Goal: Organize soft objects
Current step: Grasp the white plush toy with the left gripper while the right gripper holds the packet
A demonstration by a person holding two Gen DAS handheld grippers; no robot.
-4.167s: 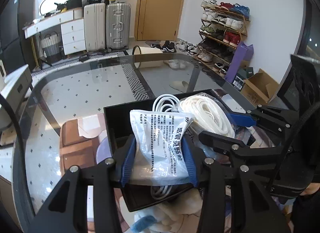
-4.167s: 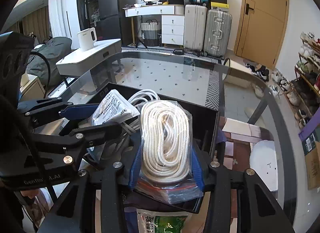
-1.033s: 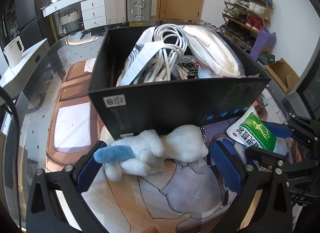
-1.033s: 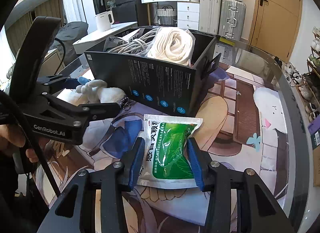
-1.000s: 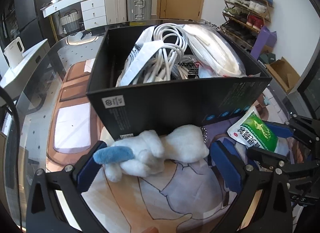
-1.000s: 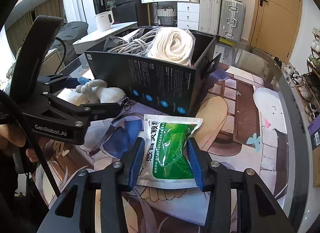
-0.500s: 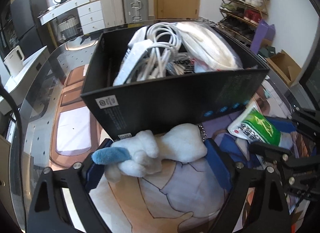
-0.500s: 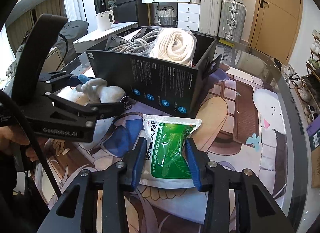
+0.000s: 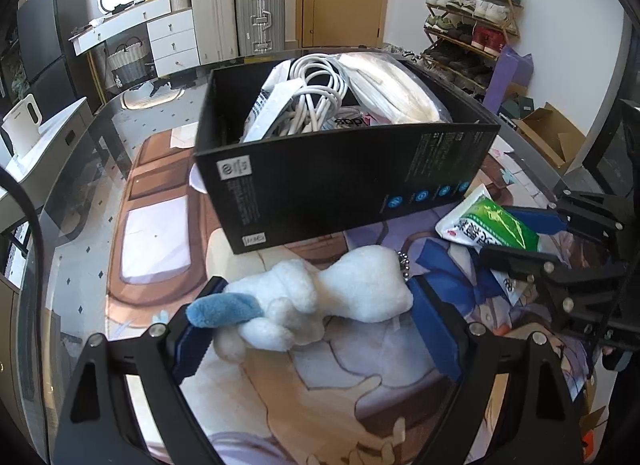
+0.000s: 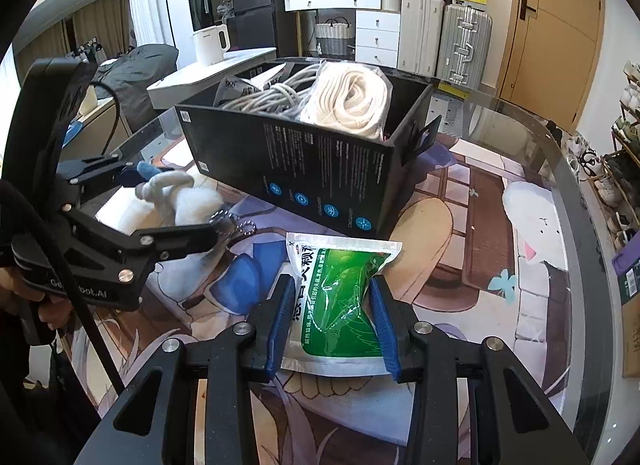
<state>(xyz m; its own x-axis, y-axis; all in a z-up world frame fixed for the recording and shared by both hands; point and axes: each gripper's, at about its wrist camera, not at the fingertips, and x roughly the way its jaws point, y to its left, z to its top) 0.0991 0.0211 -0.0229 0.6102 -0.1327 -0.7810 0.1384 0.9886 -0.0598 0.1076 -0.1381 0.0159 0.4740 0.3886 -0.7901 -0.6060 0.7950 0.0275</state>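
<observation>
A white plush toy with a blue tuft and a bead chain sits between the pads of my left gripper, which is shut on it just in front of the black box. The toy also shows in the right wrist view. My right gripper is shut on a green and white pouch, lifted slightly off the mat right of the box; the pouch also shows in the left wrist view. The box holds a white rope coil, grey cables and a white packet.
The box stands on a printed cartoon mat covering a glass table. Suitcases, a white dresser, a door and a shoe rack lie beyond the table. A white kettle stands on a side unit at the left.
Both grippers have closed in: the left on the plush toy, the right on the green pouch, which now tilts up off the mat. Earlier both dropped a packet and the rope coil into the box.
</observation>
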